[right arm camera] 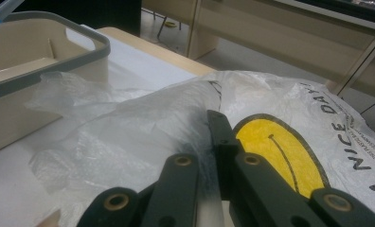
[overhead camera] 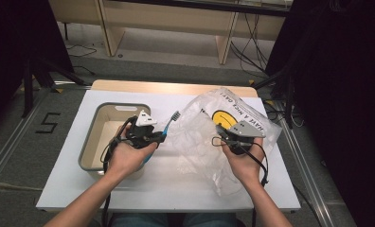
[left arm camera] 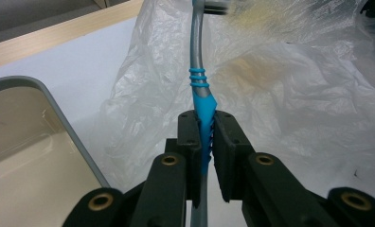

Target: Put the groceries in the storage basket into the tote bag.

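Left gripper (overhead camera: 161, 135) jaws clamped on the blue ribbed grip of a grey-and-blue plastic toothbrush (left arm camera: 198, 85). In the high view the brush head (overhead camera: 175, 115) points up and away from the person, toward the near edge of a crinkled clear plastic bag with a yellow smiley face and black lettering (overhead camera: 209, 142). In the left gripper view the toothbrush shaft runs straight up from between the jaws, with the bag behind it. Right gripper (overhead camera: 217, 139) jaws fully closed, pinching a fold of the bag film (right arm camera: 143, 127) just beside the yellow smiley print (right arm camera: 280, 156). Bag lies on the white counter (overhead camera: 166, 182), right of centre. Beige rectangular plastic bin with grey rim (overhead camera: 92, 137) sits at left on the counter, just beside the left hand (overhead camera: 129, 158). Right hand (overhead camera: 246, 163) low at the bag's near side.
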